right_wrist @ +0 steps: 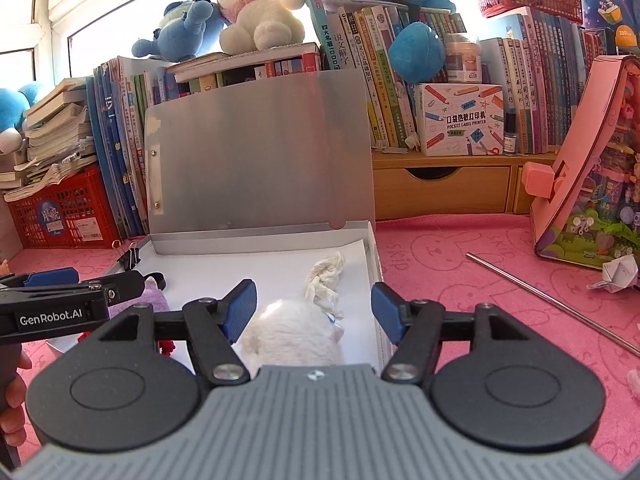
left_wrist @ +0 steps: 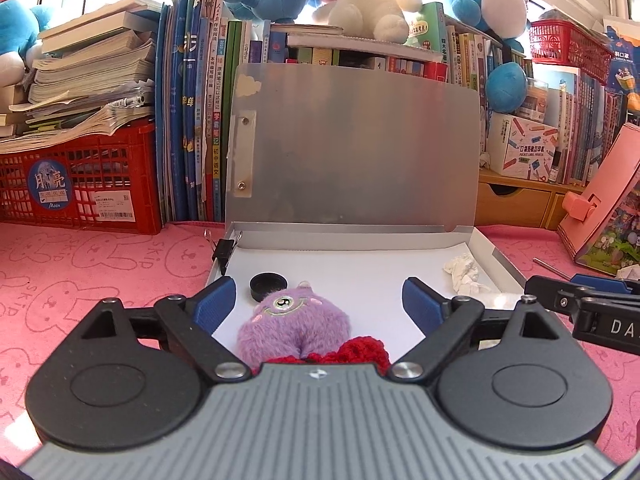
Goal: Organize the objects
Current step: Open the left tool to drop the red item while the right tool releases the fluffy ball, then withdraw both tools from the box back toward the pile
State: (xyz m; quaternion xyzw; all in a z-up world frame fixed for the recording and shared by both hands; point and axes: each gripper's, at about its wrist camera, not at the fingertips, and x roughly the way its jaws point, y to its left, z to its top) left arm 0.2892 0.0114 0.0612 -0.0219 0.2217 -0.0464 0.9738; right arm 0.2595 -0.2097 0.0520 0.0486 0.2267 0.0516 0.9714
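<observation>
Left gripper (left_wrist: 320, 304): fingers spread wide, holding nothing, poised over the near end of the open box; purple plush lies between them, untouched. Right gripper (right_wrist: 314, 306): likewise spread and empty, white plush between its pads.

Pink bunny-print cloth (left_wrist: 80, 280): covers the table under everything.
Book wall (left_wrist: 192, 120): upright books and stacked papers close behind the box.
Open box (left_wrist: 508, 268): white floor, grey lid (left_wrist: 352, 144) standing upright against the books.
Red crate (left_wrist: 80, 184): left of the box, papers piled on top.
Pink toy package (right_wrist: 592, 176): leaning at the right, well apart from the box.
Metal rod (right_wrist: 552, 300): lying on the cloth right of the box.
Purple plush (left_wrist: 294, 324): inside the box, near edge.
White plush (right_wrist: 292, 336): inside, near right.
Red knit item (left_wrist: 360, 350): touching the purple plush, partly hidden.
Crumpled tissue (left_wrist: 464, 274): inside, right side.
Crumpled paper (right_wrist: 618, 274): beside the package.
Black cap (left_wrist: 268, 286): inside, just behind the purple plush.
Binder clip (left_wrist: 224, 250): on the box's left rim.
</observation>
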